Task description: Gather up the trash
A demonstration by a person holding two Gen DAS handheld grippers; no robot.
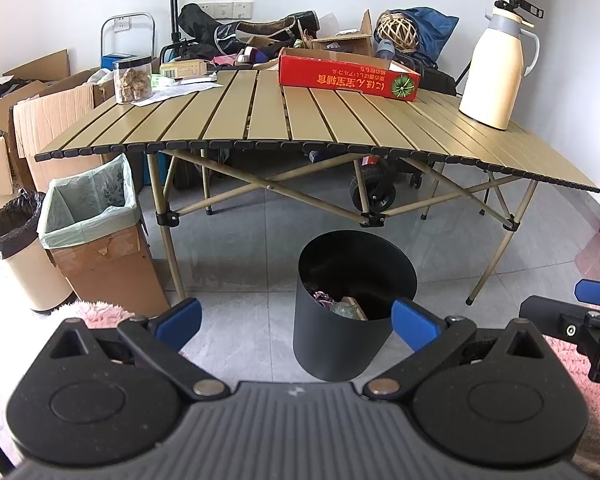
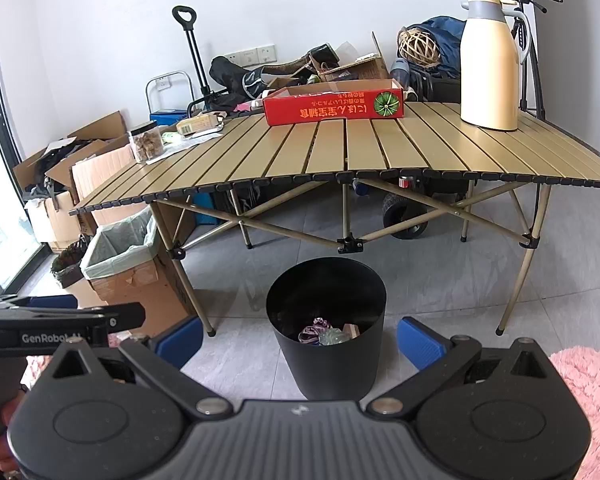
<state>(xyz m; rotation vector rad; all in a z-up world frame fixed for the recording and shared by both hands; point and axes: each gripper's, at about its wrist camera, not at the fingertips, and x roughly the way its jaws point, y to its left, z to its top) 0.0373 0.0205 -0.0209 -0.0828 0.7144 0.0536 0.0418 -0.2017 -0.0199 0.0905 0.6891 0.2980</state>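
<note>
Left tongs (image 1: 296, 322) spread wide, empty. Right tongs (image 2: 300, 338) spread wide, empty, level beside left.

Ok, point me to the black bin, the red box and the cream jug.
black bin (image 2: 332, 364), right wrist view, front of outer wall.
red box (image 2: 332, 111), right wrist view, printed front side.
cream jug (image 1: 494, 76), left wrist view, middle of body.

"GenRobot" in white letters on the black side of the left gripper (image 2: 62, 322), cut off after that, upside-down white Japanese characters beside a green round emblem on the red box (image 2: 334, 109) at the table's far edge, too inverted to read.
</note>
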